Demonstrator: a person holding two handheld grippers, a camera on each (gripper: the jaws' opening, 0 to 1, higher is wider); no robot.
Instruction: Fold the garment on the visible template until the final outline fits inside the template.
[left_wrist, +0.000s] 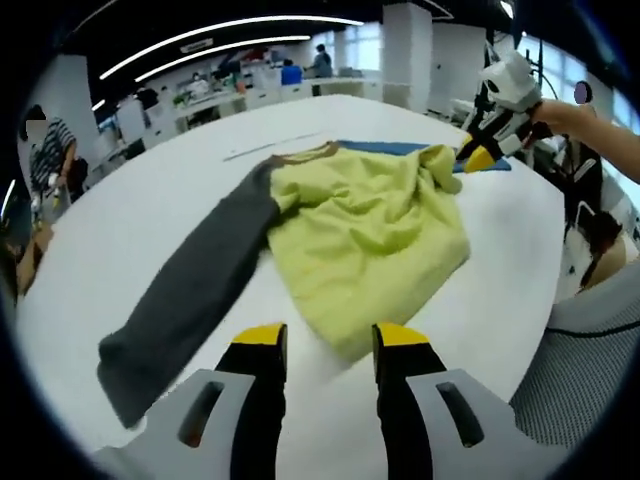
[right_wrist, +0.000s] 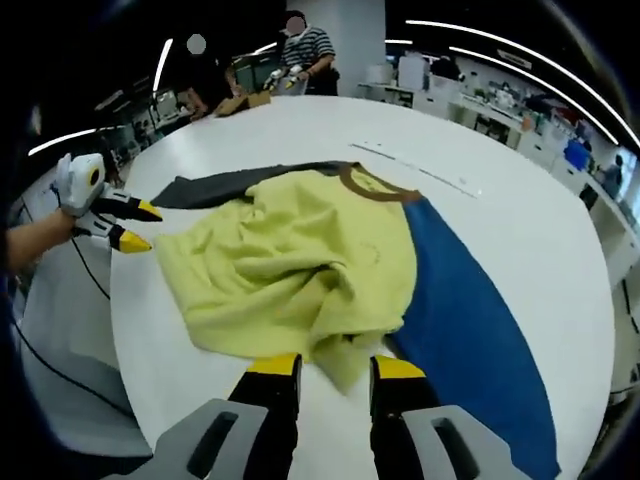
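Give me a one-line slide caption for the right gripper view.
Right gripper at the edge of the crumpled yellow-green shirt on the white table, blue template alongside.

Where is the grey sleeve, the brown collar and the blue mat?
grey sleeve (left_wrist: 190, 300), left gripper view, mid-sleeve.
brown collar (right_wrist: 378, 187), right gripper view, its curved band.
blue mat (right_wrist: 470, 330), right gripper view, bare middle.

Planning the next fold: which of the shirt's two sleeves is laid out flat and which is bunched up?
The dark grey sleeve lies stretched flat across the white table, near the left tool. I cannot make out the other sleeve; the garment's side by the right tool is bunched yellow-green fabric.
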